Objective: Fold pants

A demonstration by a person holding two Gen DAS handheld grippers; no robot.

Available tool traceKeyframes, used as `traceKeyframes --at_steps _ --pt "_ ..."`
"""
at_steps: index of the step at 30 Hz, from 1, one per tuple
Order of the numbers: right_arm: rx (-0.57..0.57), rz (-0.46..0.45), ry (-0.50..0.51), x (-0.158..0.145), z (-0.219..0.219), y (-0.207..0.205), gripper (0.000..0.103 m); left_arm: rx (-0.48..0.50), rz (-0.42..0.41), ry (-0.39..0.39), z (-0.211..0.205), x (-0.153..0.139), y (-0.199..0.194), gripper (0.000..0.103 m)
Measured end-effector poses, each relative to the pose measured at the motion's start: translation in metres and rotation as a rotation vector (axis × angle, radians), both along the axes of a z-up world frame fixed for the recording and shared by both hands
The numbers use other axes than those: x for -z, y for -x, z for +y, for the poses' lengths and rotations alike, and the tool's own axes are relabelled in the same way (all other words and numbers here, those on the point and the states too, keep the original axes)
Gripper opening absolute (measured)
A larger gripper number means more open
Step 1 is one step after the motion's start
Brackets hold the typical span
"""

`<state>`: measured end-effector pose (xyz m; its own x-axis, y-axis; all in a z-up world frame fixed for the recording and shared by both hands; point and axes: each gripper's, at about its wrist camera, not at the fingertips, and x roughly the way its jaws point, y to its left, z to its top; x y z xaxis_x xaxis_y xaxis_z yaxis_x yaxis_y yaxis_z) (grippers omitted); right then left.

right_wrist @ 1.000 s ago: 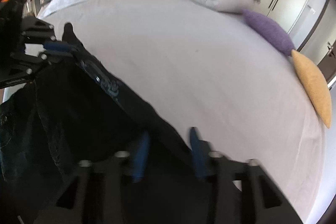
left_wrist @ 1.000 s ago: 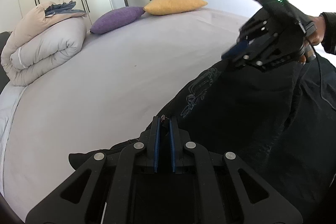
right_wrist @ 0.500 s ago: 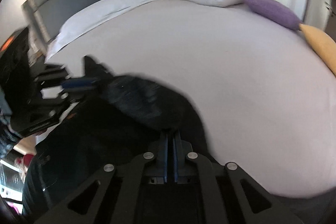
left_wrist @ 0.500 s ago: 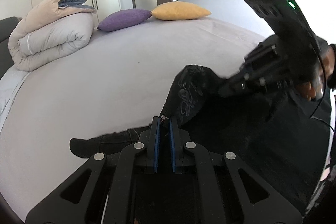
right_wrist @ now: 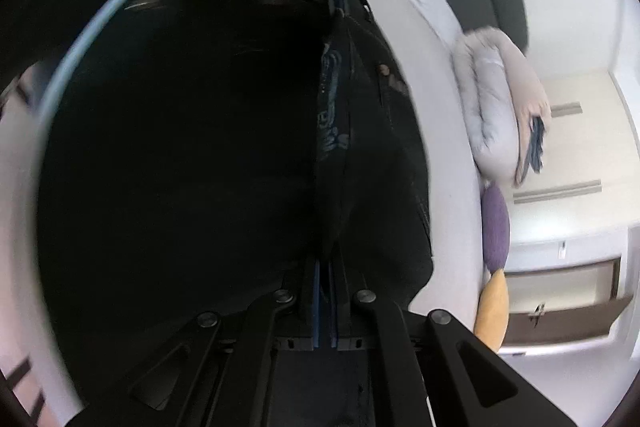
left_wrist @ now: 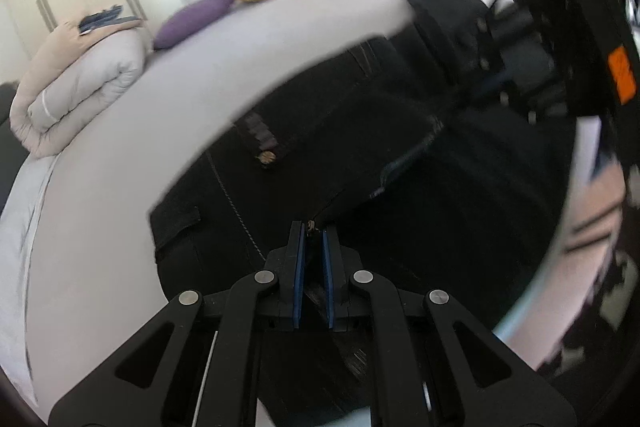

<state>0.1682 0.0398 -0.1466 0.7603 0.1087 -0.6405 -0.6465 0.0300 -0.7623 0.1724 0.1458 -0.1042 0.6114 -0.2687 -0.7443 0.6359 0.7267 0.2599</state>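
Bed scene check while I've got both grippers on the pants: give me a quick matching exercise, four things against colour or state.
Things:
1. pants
2. rolled duvet
3. pillow nearest the duvet
4. left gripper

States:
a. purple
b. shut on dark fabric
c. black, held at two points
d. pale, bundled on the bed

Pairs: 1-c, 2-d, 3-a, 4-b

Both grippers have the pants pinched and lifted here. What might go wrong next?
1. The left gripper and right gripper each pinch only a thin edge of the pants; the heavy fabric may slip out.
2. The pants hang bunched between them, so they may land on the bed creased or uneven.
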Motion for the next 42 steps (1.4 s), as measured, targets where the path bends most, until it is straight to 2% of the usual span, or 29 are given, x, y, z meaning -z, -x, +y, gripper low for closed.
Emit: traceKeyframes --at_steps 4,10,18,23,34,38,42 --pt "-0.05 -0.034 0.053 0.012 0.001 0.027 0.004 0.005 0.04 0.011 0.003 0.01 0.027 0.007" --pt "-0.073 -0.058 0.098 0.025 0.002 0.04 0.004 0.031 0.054 -0.025 -0.001 0.02 0.05 0.007" --pt "-0.075 -0.059 0.11 0.021 0.006 0.07 0.004 0.057 0.08 -0.021 -0.003 0.022 0.077 0.007" --pt "-0.069 -0.056 0.113 0.022 0.005 0.063 0.004 0.075 0.095 -0.02 -0.005 0.024 0.095 0.007" --pt "-0.042 -0.061 0.11 0.021 0.018 0.049 0.004 0.071 0.112 -0.013 -0.006 0.025 0.096 0.007" --pt "-0.022 -0.051 0.116 0.029 0.023 0.041 0.005 0.044 0.104 -0.018 -0.005 0.03 0.093 0.012" --pt "0.027 -0.026 0.086 0.031 0.029 0.029 0.006 0.032 0.124 -0.031 -0.002 0.024 0.093 0.015"
